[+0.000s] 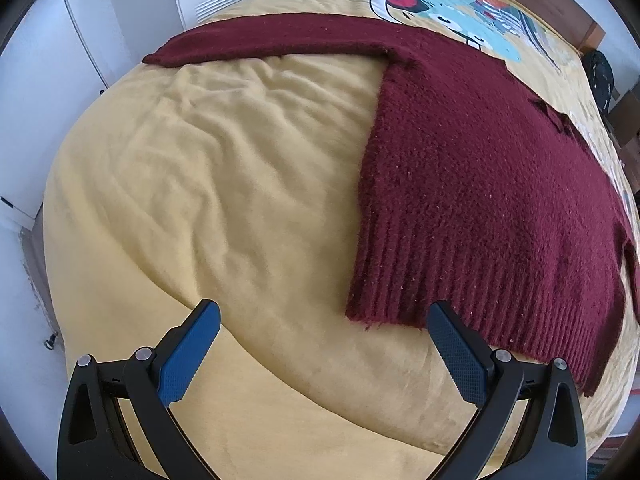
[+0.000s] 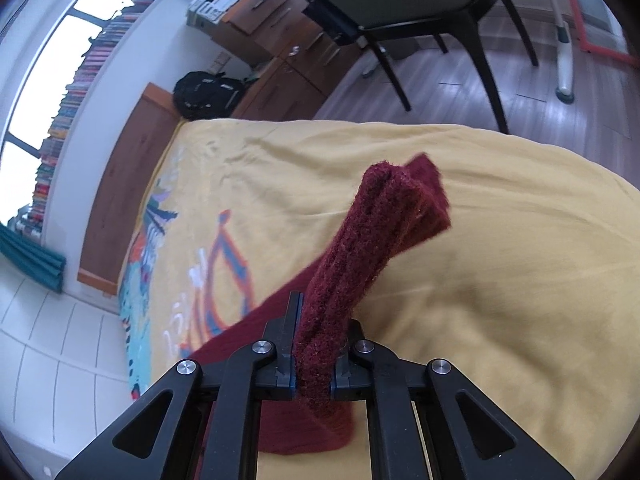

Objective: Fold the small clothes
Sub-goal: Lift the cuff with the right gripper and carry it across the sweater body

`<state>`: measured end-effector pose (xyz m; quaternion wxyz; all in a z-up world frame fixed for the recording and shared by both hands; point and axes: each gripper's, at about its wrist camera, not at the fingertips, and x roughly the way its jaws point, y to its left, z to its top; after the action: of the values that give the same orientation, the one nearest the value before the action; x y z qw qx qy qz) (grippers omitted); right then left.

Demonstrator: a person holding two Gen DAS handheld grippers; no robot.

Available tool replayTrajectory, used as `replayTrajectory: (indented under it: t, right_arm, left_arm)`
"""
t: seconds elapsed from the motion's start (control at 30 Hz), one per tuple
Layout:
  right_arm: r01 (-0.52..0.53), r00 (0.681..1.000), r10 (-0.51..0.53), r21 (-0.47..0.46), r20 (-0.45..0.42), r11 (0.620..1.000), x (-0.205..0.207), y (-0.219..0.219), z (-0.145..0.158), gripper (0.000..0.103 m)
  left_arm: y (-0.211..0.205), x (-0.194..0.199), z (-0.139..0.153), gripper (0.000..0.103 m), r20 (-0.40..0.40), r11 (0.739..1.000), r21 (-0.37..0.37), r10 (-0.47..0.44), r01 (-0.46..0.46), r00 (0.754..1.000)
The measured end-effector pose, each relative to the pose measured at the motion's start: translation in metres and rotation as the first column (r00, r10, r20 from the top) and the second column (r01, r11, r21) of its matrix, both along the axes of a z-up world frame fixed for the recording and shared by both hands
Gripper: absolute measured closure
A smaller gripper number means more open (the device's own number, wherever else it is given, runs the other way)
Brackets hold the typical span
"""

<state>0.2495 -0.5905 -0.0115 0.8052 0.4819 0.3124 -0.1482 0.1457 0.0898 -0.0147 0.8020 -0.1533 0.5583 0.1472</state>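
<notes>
between my right jaws [image 2: 314, 360] a maroon sleeve [image 2: 384, 232] is pinched tight and lifted; my left jaws [image 1: 324, 344] hang wide and empty beside the ribbed hem. maroon knitted sweater [image 1: 480, 184] lies spread on yellow bed cover [image 1: 200, 184], so folding only begins. bookshelf [image 2: 60, 120], chair [image 2: 420, 8] stand behind.

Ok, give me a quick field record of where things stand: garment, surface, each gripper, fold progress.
garment: maroon knit sweater, body spread flat, one sleeve stretched out sideways
surface: yellow bedspread with a colourful print
left gripper: open, empty, jaws above the bedspread beside the ribbed hem
right gripper: shut on a sleeve end of the sweater, cuff sticking up past the jaws
fold progress: no fold laid on the body yet
</notes>
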Motion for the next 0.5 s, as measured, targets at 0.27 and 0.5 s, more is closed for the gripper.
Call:
replayTrajectory:
  t: [0.27,0.5]
  right_arm:
    - [-0.075,0.997,0.075,-0.005,0.026,0.997,0.034,0.048,0.033,0.093]
    - [-0.163,0.987,0.163,-0.028,0.013,0.986,0.07,0.101,0.059,0.093]
  left_arm:
    - [0.018,-0.007,0.003,0.001,0.024,0.999,-0.027,0.036,-0.035,0.999]
    - [0.04,-0.018,0.009,0.001,0.054,0.997,-0.043,0.066,-0.064,0.996]
